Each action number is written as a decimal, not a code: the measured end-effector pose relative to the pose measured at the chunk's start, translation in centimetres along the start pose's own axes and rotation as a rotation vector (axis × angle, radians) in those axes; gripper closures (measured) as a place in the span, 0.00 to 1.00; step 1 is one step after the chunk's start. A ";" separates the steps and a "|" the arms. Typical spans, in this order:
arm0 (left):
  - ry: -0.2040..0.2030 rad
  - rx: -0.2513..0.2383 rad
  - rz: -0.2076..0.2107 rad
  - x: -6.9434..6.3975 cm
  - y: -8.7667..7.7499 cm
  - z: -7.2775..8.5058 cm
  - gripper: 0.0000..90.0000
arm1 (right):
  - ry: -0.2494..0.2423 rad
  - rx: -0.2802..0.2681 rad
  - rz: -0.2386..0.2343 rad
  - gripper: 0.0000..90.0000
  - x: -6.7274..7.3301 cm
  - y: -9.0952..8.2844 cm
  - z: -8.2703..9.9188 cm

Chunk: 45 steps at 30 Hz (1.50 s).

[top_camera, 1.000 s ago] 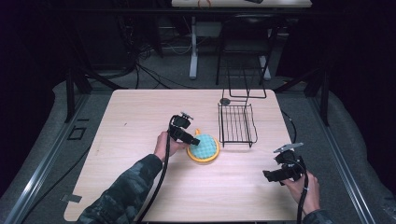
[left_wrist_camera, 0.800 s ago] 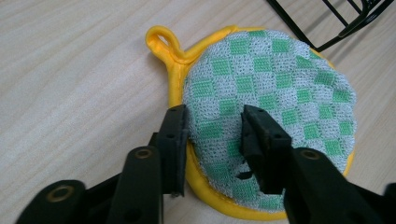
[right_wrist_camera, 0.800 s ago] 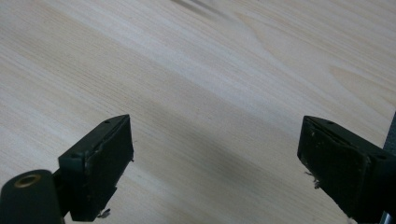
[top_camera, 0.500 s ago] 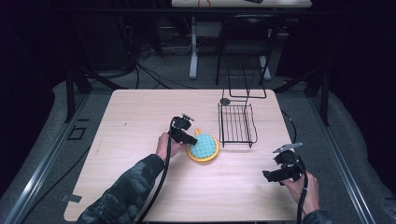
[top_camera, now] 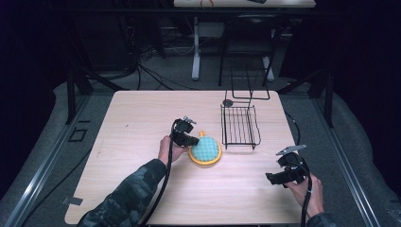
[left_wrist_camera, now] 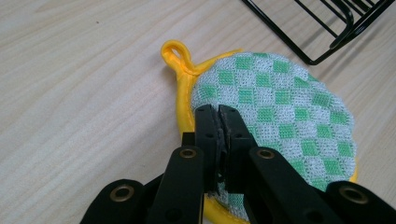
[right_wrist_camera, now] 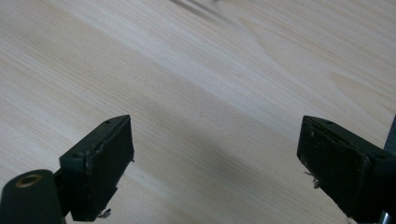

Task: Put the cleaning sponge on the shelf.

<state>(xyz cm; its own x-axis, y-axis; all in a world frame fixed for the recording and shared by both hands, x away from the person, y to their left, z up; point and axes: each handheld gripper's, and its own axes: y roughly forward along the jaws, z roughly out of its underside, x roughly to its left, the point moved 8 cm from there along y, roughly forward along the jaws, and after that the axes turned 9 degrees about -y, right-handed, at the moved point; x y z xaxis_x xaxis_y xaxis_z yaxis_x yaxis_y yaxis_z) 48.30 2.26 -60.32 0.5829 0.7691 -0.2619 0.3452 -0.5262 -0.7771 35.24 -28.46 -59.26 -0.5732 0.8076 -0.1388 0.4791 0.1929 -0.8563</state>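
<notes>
- The left tool [left_wrist_camera: 218, 116] has just closed its jaws: wide a second ago, they now pinch the near edge of the round green-checked pot holder [left_wrist_camera: 280, 121] beside its yellow loop [left_wrist_camera: 176, 51].
- The pot holder lies flat on the worktop [top_camera: 142, 123], just left of the black wire rack [top_camera: 240, 126].
- With the grip made, lifting toward the rack looks like the likely next step.
- The right tool [right_wrist_camera: 215, 172] hangs released over bare wood, well apart from the pot holder.
</notes>
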 end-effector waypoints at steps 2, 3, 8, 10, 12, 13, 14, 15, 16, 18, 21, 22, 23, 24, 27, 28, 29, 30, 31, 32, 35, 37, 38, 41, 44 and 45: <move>0.007 -0.006 -0.002 -0.1 -0.2 -0.1 0.97 | 0.002 -0.001 0.000 0.11 -0.1 0.0 0.0; 0.013 -0.002 0.003 -0.1 -0.3 -0.1 0.97 | 0.002 -0.001 0.000 0.11 -0.1 0.0 0.0; 0.019 -0.022 0.004 -0.2 -1.0 -0.3 0.98 | 0.003 -0.001 0.005 0.11 -0.2 0.0 0.1; 0.025 -0.025 0.007 -0.3 -1.3 -0.4 0.98 | 0.003 -0.003 0.004 0.11 -0.2 0.0 0.1; 0.031 -0.029 0.008 -0.4 -1.6 -0.5 0.98 | 0.003 -0.001 0.004 0.11 -0.2 0.0 0.1; 0.030 -0.033 0.010 -0.5 -1.8 -0.6 0.98 | 0.003 -0.001 0.004 0.11 -0.2 0.0 0.1; 0.032 -0.035 0.012 -0.5 -2.0 -0.7 0.98 | 0.005 0.000 0.003 0.11 -0.2 0.0 0.1; 0.032 -0.040 0.013 -0.6 -2.1 -0.8 0.98 | 0.006 0.001 0.002 0.11 -0.2 0.0 0.1; 0.035 -0.042 0.014 -0.6 -2.3 -0.8 0.98 | 0.005 0.002 0.002 0.11 -0.2 0.0 0.1; 0.043 -0.050 0.011 -0.7 -2.6 -1.0 0.98 | 0.003 0.001 0.003 0.11 -0.2 0.0 0.1; 0.049 -0.056 0.017 -0.8 -3.0 -1.0 0.98 | 0.006 -0.002 0.005 0.11 -0.2 -0.1 0.1; 0.049 -0.059 0.016 -0.9 -3.1 -1.0 0.98 | 0.006 -0.002 0.005 0.11 -0.2 -0.1 0.1; 0.047 -0.063 0.014 -0.9 -3.2 -1.1 0.98 | 0.006 -0.002 0.005 0.11 -0.2 -0.1 0.1; 0.052 -0.062 0.016 -0.9 -3.4 -1.1 0.98 | 0.007 -0.005 0.004 0.11 -0.2 -0.1 0.1; 0.057 -0.070 0.014 -0.9 -3.8 -1.2 0.98 | 0.005 0.001 0.004 0.11 -0.2 -0.1 0.1; 0.059 -0.074 0.013 -1.0 -4.0 -1.2 0.98 | 0.002 0.002 0.005 0.11 -0.2 -0.1 0.1; 0.062 -0.074 0.015 -1.0 -4.1 -1.2 0.98 | 0.002 0.002 0.005 0.11 -0.2 -0.1 0.1; 0.068 -0.076 0.013 -1.0 -4.3 -1.3 0.99 | 0.002 0.002 0.002 0.11 -0.2 -0.1 0.2; 0.072 -0.074 0.006 -1.0 -4.4 -1.3 0.99 | 0.002 0.002 0.002 0.11 -0.2 -0.1 0.2; 0.076 -0.077 0.005 -1.0 -4.6 -1.4 0.99 | 0.005 0.001 -0.001 0.11 -0.2 -0.1 0.1; 0.086 -0.086 0.009 -1.2 -5.0 -1.7 0.99 | 0.005 0.006 -0.001 0.11 -0.2 0.0 0.2; 0.087 -0.089 0.013 -1.3 -5.2 -1.7 0.99 | 0.004 0.006 0.000 0.11 -0.2 0.0 0.2; 0.092 -0.095 0.015 -1.5 -5.4 -1.9 0.99 | 0.005 0.005 -0.001 0.11 -0.2 0.0 0.2; 0.097 -0.102 0.015 -1.7 -5.8 -2.1 0.99 | 0.008 0.002 -0.003 0.11 -0.1 -0.1 0.2; 0.103 -0.111 0.019 -1.9 -6.2 -2.3 0.99 | 0.006 0.002 0.000 0.11 -0.2 -0.2 0.2; 0.100 -0.118 0.022 -1.9 -6.3 -2.4 0.99 | 0.007 -0.002 0.001 0.11 -0.2 -0.1 0.2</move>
<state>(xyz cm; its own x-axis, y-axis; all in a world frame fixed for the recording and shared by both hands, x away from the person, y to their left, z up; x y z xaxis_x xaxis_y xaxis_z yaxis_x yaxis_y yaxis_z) 46.75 3.27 -53.55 0.6596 0.7201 -0.2152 0.4119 -0.5858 -0.6979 35.17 -28.73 -59.19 -0.5683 0.8114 -0.1364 0.4809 0.1931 -0.8553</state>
